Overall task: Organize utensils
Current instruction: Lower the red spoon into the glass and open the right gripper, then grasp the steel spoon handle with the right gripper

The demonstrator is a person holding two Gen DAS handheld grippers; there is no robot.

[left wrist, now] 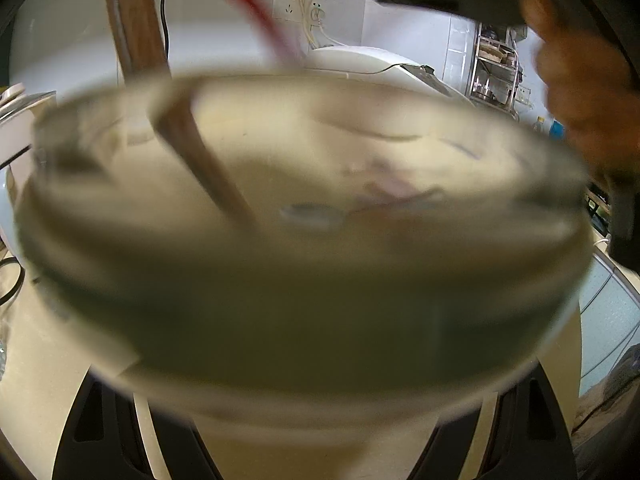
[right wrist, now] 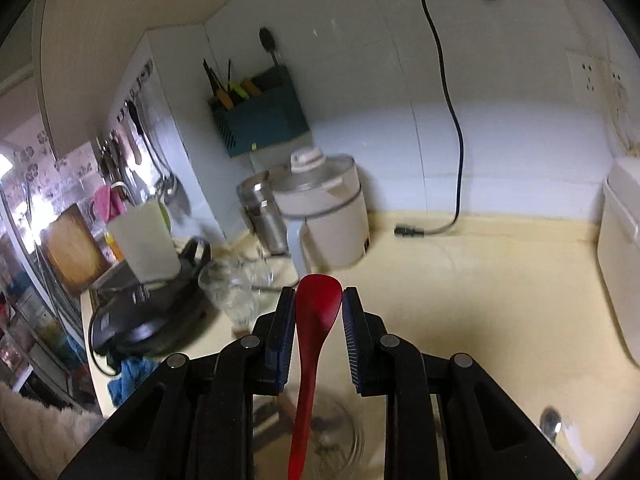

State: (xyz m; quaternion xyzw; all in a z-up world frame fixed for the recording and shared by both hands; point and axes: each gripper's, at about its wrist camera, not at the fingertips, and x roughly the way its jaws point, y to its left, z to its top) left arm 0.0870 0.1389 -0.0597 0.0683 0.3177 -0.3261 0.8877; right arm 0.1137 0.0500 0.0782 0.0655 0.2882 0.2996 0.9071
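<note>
Left wrist view: the left gripper [left wrist: 316, 432] has its fingers spread wide around a clear glass container [left wrist: 304, 248], which fills the frame at very close range and is blurred; black finger bases show under it at both lower corners, so I read it as a wide grip on the container, pads hidden behind the glass. A brown wooden utensil [left wrist: 200, 156] already stands in it, handle leaning up toward the left rim. Top centre, a red spoon [left wrist: 260, 16] comes down from the right gripper's black body toward the far rim, with a hand [left wrist: 580, 92] at the right edge. Right wrist view: the right gripper [right wrist: 319, 300] is clamped on the red spoon [right wrist: 318, 312], blue pads [right wrist: 352, 336] pressing both edges of the bowl end. Long axis runs back along the fingers, bowl at the tips, handle trailing down toward the camera over the blurred glass rim [right wrist: 340, 436] below. Key relation: handle tip sits above the container mouth, held by the right hand, over the cream desk [right wrist: 480, 300]. Next, probably: lower it handle-first, then let go.
</note>
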